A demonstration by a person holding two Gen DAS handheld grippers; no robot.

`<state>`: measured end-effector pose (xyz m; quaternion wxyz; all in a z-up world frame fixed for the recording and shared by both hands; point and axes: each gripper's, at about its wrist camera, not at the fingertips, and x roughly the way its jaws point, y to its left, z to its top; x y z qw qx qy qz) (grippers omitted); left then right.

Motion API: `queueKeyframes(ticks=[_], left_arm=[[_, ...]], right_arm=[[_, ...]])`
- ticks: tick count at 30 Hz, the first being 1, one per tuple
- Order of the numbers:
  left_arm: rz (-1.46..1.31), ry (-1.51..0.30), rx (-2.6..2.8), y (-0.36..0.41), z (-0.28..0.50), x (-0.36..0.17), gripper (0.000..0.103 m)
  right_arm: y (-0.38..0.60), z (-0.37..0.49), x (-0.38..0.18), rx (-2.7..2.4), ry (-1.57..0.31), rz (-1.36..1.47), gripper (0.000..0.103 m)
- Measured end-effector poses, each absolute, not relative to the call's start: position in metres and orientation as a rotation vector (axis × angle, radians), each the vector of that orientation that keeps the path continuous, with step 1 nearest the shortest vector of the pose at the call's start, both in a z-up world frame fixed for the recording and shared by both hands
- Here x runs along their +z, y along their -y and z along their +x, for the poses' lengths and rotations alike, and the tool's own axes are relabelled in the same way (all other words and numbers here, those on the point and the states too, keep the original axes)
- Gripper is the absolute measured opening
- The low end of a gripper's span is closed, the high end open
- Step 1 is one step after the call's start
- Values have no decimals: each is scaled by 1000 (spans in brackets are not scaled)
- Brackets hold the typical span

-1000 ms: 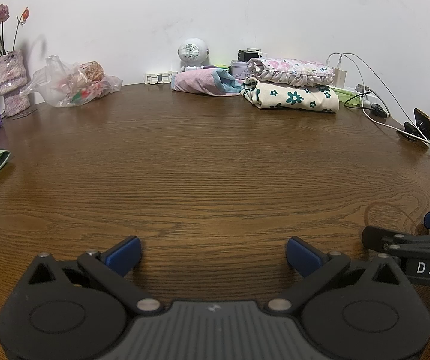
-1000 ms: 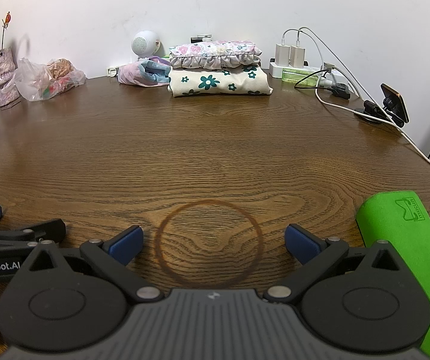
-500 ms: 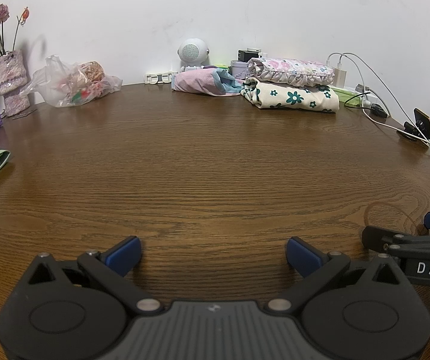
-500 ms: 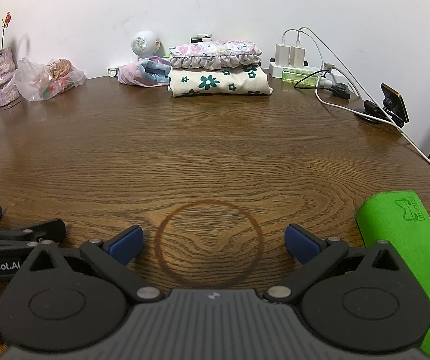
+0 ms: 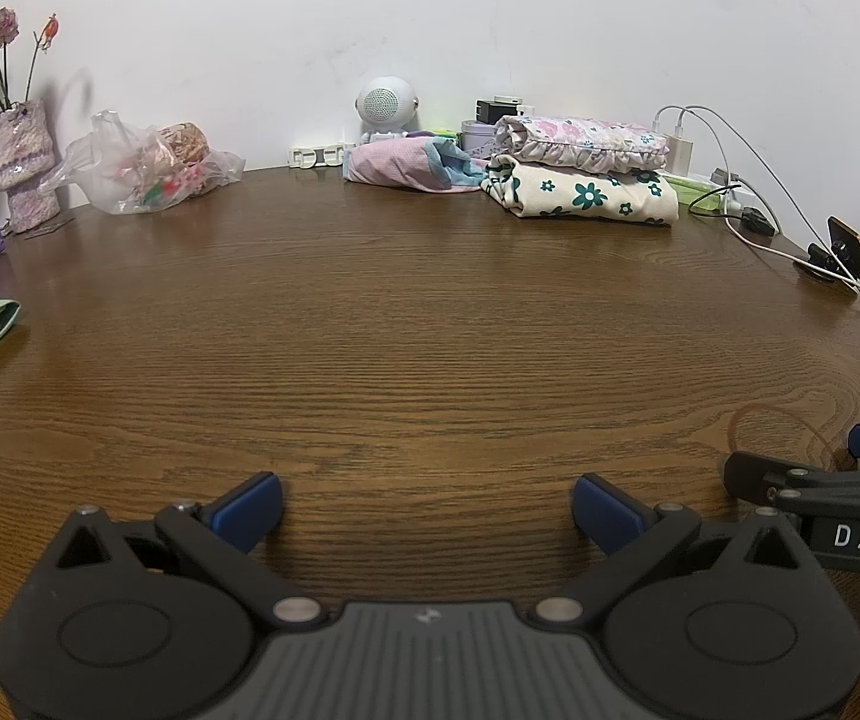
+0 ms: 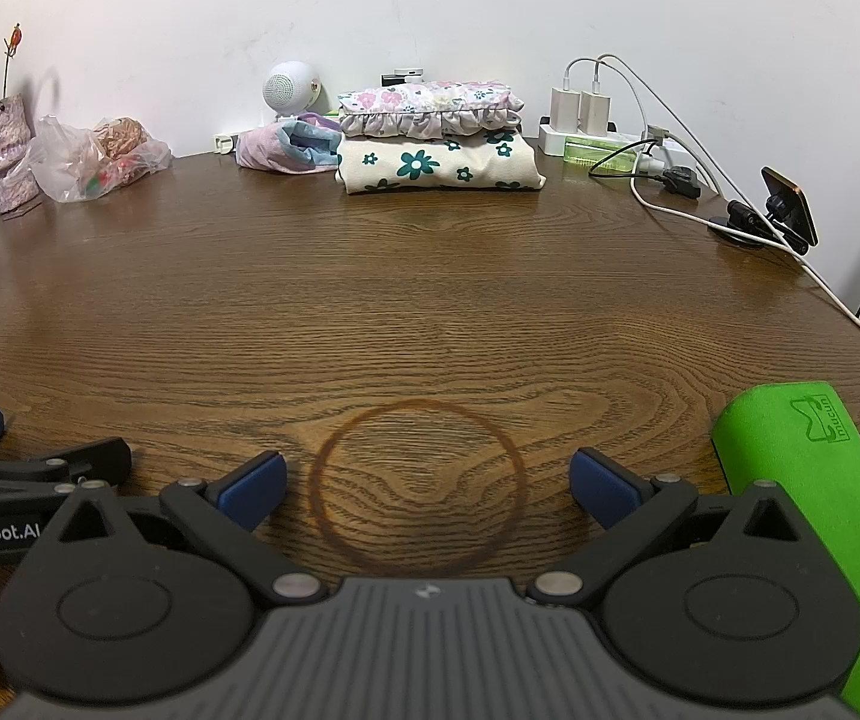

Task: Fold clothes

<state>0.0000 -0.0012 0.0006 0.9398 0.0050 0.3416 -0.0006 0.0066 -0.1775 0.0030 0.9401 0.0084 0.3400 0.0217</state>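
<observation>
Clothes lay at the far edge of the counter [image 6: 430,300], close to the wall, and nothing lay between the jaws of either tool. Both grippers rested low at the near edge, side by side: the left gripper [image 5: 426,507] and the right gripper [image 6: 426,489] each had the jaws spread wide and grasping nothing.

Two garments already looked folded and stacked: a cream cloth with green flowers [image 6: 439,165] and, on top of it, a pink flowered cloth with a ruffle [image 6: 426,105]. Just to the left of this stack, touching it or almost, sat a crumpled pink and blue garment [image 6: 282,147] (the only piece that seemed not yet folded).

This garment lay straight ahead and well apart from both grippers. In the left view it [image 5: 411,168] stood almost on the middle line, while in the right view it stood left of the middle, so I judged the left hand a little better placed for the reach. Its long axis ran roughly left to right, along the wall. A green pad [image 6: 802,480] lay beside the right gripper.
</observation>
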Motion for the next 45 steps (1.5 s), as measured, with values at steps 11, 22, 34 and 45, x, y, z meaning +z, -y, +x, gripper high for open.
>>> queueKeyframes(ticks=[11, 22, 34, 45], left_arm=[[10, -697, -2, 2, -2, -2, 103], [10, -698, -2, 3, -2, -3, 103], [10, -698, -2, 8, -3, -5, 103], [10, -699, -2, 10, -3, -7, 103]], right_arm=[[178, 7, 2, 44, -694, 17, 102], [178, 7, 2, 44, -694, 16, 102], [178, 6, 2, 45, -695, 16, 102], [178, 6, 2, 45, -694, 16, 102]])
